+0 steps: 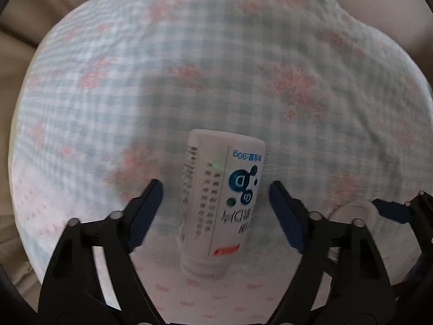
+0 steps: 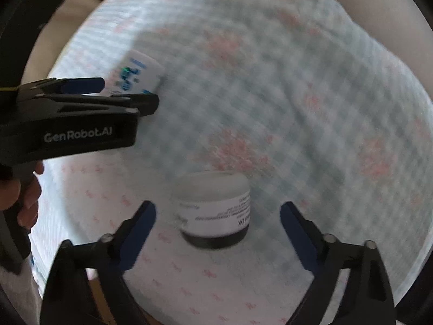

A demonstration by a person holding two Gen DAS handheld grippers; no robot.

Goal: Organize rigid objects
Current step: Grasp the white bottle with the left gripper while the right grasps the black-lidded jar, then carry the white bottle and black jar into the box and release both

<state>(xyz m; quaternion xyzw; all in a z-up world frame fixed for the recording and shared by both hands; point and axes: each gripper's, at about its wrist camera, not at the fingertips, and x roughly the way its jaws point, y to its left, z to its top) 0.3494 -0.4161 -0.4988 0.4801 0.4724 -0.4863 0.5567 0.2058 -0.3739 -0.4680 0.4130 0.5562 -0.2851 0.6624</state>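
Observation:
A white bottle with blue print (image 1: 220,200) stands upside down on its cap on the checked cloth (image 1: 189,67), between the fingers of my left gripper (image 1: 216,189), which is open and apart from it on both sides. The bottle also shows in the right wrist view (image 2: 140,77), behind the left gripper (image 2: 130,93). A small white jar with a dark base (image 2: 215,211) stands between the fingers of my right gripper (image 2: 217,214), which is open and not touching it. The jar (image 1: 354,212) and right gripper (image 1: 392,207) show at the right edge of the left wrist view.
The cloth has a green check with pink flowers and lies over a rounded cushion on a beige sofa (image 1: 19,35). A white strip with small pink marks (image 2: 189,284) runs along its near side. The person's hand (image 2: 25,197) holds the left gripper.

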